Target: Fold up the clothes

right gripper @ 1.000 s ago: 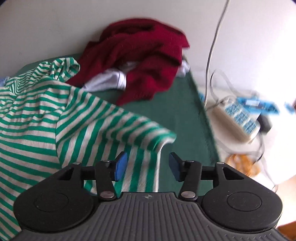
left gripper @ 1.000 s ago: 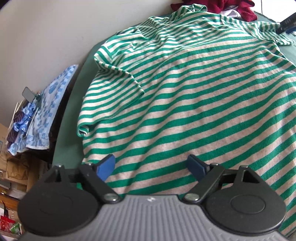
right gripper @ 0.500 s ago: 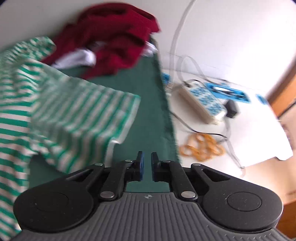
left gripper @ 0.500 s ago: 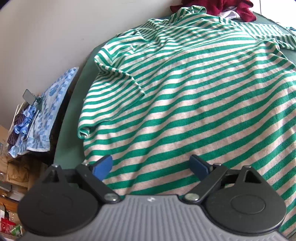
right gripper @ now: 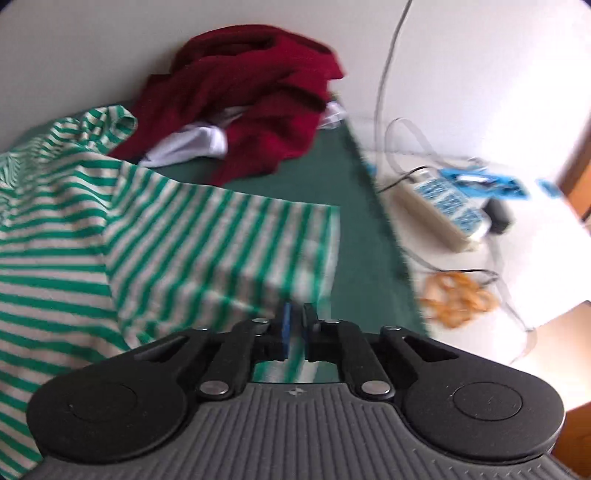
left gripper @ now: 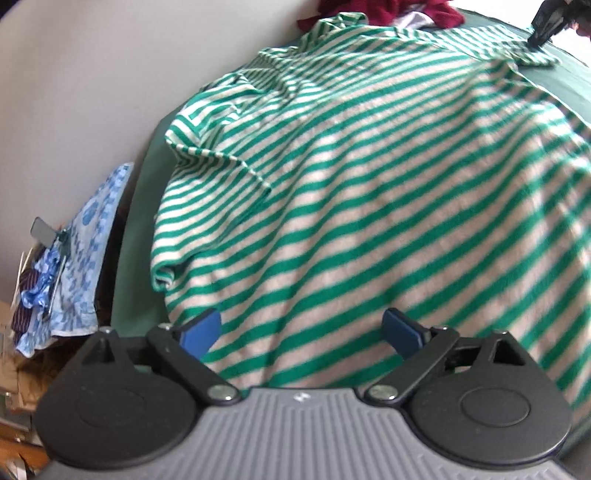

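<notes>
A green-and-white striped shirt [left gripper: 369,184] lies spread flat on a green-covered table [left gripper: 136,229]. My left gripper [left gripper: 303,328] is open and hovers over the shirt's near hem, with nothing between its fingers. One short sleeve [left gripper: 207,155] lies folded at the left. In the right wrist view my right gripper [right gripper: 297,319] is shut, its tips over the outer corner of the other sleeve [right gripper: 240,240], which lies flat. I see no fabric clamped between them. The right gripper's tip [left gripper: 543,26] shows at the far right sleeve in the left wrist view.
A dark red garment [right gripper: 258,85] and a white one [right gripper: 192,146] are heaped at the table's far end. Right of the table edge [right gripper: 369,184] lie a power strip [right gripper: 443,206], cables and an orange coil [right gripper: 454,295]. Blue patterned cloth [left gripper: 81,251] hangs at the left.
My right gripper shut, swung out over the bare green cover, then came back over the sleeve's corner. The sleeve, raised a second ago, now lies flat. The left gripper stayed open and edged forward.
</notes>
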`<state>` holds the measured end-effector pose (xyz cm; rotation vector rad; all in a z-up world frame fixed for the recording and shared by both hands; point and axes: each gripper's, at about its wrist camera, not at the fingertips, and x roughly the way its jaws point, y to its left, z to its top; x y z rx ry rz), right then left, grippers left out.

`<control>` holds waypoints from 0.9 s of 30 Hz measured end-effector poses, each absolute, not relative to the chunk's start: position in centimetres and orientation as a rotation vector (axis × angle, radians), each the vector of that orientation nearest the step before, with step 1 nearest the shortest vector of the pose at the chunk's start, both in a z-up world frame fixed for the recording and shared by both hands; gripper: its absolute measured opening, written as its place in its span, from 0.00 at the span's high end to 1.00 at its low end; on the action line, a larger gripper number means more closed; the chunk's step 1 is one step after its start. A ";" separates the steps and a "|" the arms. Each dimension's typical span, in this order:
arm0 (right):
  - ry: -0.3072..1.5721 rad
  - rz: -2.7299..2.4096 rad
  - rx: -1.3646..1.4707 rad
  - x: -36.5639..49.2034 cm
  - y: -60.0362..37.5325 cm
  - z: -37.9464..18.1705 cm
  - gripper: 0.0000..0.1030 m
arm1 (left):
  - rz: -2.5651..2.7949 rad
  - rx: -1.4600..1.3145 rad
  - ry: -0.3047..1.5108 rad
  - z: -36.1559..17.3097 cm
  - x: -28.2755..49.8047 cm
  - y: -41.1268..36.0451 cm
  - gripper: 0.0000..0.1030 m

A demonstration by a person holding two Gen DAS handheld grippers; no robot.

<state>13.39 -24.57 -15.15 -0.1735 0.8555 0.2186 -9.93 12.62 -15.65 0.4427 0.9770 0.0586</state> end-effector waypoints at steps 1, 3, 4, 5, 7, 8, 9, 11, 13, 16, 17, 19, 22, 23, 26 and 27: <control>0.865 0.283 -0.148 11.7 -24.7 -14.3 0.82 | 0.047 0.447 0.980 -15.6 -10.6 13.1 0.07; 0.917 0.408 -0.094 7.7 -24.7 -13.3 0.75 | 0.026 0.440 0.988 -15.4 -12.0 14.2 0.07; 0.951 0.462 -0.072 5.5 -24.7 -13.0 0.71 | 0.014 0.430 0.990 -15.4 -12.7 14.7 0.07; 0.988 0.501 -0.058 3.2 -24.6 -13.1 0.67 | -0.002 0.411 0.989 -15.4 -13.5 15.4 0.07; 1.057 0.575 -0.009 -1.3 -24.5 -13.5 0.71 | -0.034 0.372 0.975 -15.5 -14.7 16.5 0.07; 1.083 0.597 0.035 -3.4 -24.5 -13.9 0.76 | -0.054 0.354 0.971 -15.6 -15.1 17.0 0.07; 1.110 0.611 0.065 -5.3 -24.4 -14.3 0.82 | -0.076 0.339 0.969 -15.6 -15.4 17.4 0.07; 1.158 0.592 0.060 -8.5 -24.0 -15.1 0.85 | -0.128 0.334 0.962 -15.7 -16.2 18.2 0.07; 1.161 0.519 -0.021 -10.9 -23.8 -15.2 0.92 | -0.176 0.348 0.950 -15.7 -17.4 18.9 0.06; 1.112 0.484 -0.053 -11.7 -22.2 -14.5 0.93 | -0.229 0.337 0.954 -15.5 -18.9 20.7 0.04; 1.091 0.479 -0.055 -11.7 -21.6 -14.2 0.86 | -0.250 0.338 0.973 -15.5 -19.0 21.2 0.04; 1.048 0.470 -0.059 -11.8 -20.3 -13.5 0.86 | -0.275 0.332 0.963 -14.7 -18.5 21.4 0.19; 0.993 0.463 -0.062 -11.4 -18.1 -12.9 0.76 | -0.293 0.324 0.911 -13.3 -17.1 21.1 0.16; 1.003 0.472 -0.059 -10.5 -16.6 -13.6 0.75 | -0.285 0.345 0.900 -13.6 -16.5 20.8 0.16; 1.071 0.410 -0.133 -8.8 -13.9 -15.9 0.76 | -0.258 0.404 0.920 -15.1 -14.6 20.0 0.19; 1.092 0.383 -0.169 -8.5 -13.5 -15.9 0.82 | -0.252 0.406 0.929 -15.5 -14.6 20.4 0.16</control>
